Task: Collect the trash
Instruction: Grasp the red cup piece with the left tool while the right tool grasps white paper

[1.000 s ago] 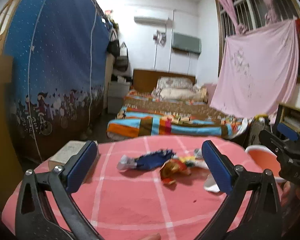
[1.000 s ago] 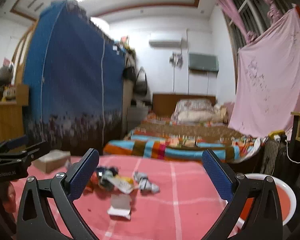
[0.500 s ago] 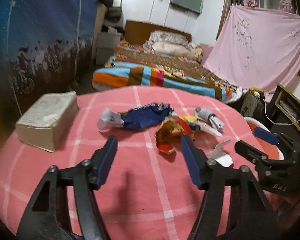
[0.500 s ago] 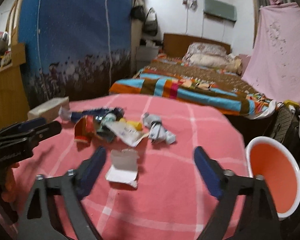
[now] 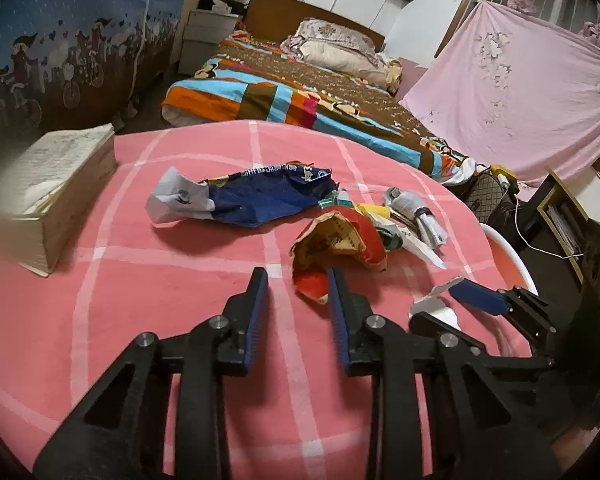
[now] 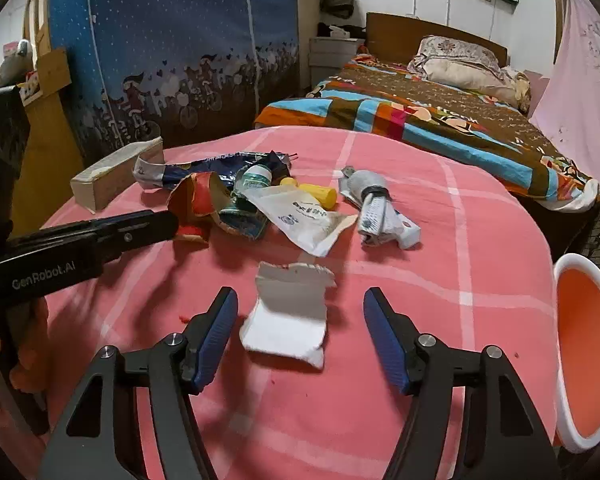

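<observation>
Trash lies on a round table with a pink checked cloth (image 5: 180, 320). My left gripper (image 5: 296, 274) points down at a crumpled red and tan wrapper (image 5: 340, 240). Its jaws are closing; the wrapper's lower red corner sits beside the right fingertip (image 5: 334, 284), and the left pad is clear of it. My right gripper (image 6: 300, 292) straddles a torn white carton (image 6: 288, 316). Its jaws are closing and the pads stand apart from the carton. Further back lie a blue wrapper (image 5: 260, 196), a white pouch (image 6: 304, 216), a yellow tube (image 6: 316, 192) and a grey rolled bundle (image 6: 376, 208).
An orange bin with a white rim (image 6: 580, 340) stands off the table's right edge. A thick book (image 5: 52, 184) lies at the table's left. Behind are a bed (image 6: 420, 112), a blue fabric wardrobe (image 6: 172, 40) and a hanging pink sheet (image 5: 520, 92).
Both grippers have tipped down and come closer to the table and the trash. Both pairs of jaws have narrowed, the left far more than the right.
</observation>
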A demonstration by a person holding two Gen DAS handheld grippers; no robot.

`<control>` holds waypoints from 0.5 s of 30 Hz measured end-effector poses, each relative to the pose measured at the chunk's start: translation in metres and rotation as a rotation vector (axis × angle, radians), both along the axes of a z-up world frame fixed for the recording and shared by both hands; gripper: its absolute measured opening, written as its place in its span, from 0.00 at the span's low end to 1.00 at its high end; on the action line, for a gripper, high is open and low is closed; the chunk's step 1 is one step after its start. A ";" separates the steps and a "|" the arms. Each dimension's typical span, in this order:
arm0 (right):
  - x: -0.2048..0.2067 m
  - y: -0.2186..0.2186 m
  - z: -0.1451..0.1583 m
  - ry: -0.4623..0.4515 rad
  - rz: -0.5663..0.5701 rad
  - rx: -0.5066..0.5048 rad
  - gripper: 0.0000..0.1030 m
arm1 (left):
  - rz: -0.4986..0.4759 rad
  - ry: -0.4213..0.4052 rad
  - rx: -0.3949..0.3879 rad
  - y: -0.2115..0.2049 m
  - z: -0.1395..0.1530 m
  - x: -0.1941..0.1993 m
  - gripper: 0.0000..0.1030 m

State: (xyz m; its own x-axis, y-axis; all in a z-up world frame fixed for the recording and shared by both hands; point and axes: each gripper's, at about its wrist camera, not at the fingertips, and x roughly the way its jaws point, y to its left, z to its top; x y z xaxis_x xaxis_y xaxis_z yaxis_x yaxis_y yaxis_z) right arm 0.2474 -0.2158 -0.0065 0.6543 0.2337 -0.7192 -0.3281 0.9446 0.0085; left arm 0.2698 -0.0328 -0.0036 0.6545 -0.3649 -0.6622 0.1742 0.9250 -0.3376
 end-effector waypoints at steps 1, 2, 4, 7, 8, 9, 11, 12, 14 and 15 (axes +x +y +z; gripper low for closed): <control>0.001 0.001 -0.001 0.004 0.000 -0.004 0.50 | 0.006 0.009 0.001 0.000 -0.001 0.002 0.06; 0.002 0.001 -0.001 0.007 0.004 -0.004 0.46 | 0.015 0.024 0.000 0.000 -0.002 0.004 0.02; 0.001 0.001 -0.001 0.007 0.014 0.003 0.36 | 0.019 0.037 -0.007 0.000 -0.003 0.007 0.00; -0.002 -0.001 0.001 -0.003 0.023 0.023 0.35 | 0.025 0.043 -0.004 0.000 -0.004 0.005 0.00; -0.002 -0.001 0.001 -0.008 0.025 0.027 0.35 | 0.027 0.041 -0.004 0.000 -0.004 0.005 0.00; -0.003 -0.002 0.003 -0.017 0.026 0.033 0.34 | 0.032 0.037 -0.003 0.001 -0.003 0.004 0.00; -0.006 -0.004 0.005 -0.035 0.030 0.051 0.22 | 0.035 0.023 -0.003 0.000 -0.002 0.002 0.00; -0.006 -0.004 0.006 -0.042 0.028 0.055 0.17 | 0.033 0.011 0.001 0.000 0.000 -0.001 0.00; -0.008 -0.007 0.009 -0.059 0.021 0.072 0.17 | 0.032 -0.009 0.017 -0.002 0.002 -0.005 0.00; -0.008 -0.008 0.009 -0.060 0.020 0.076 0.16 | 0.032 -0.015 0.026 -0.003 0.003 -0.006 0.00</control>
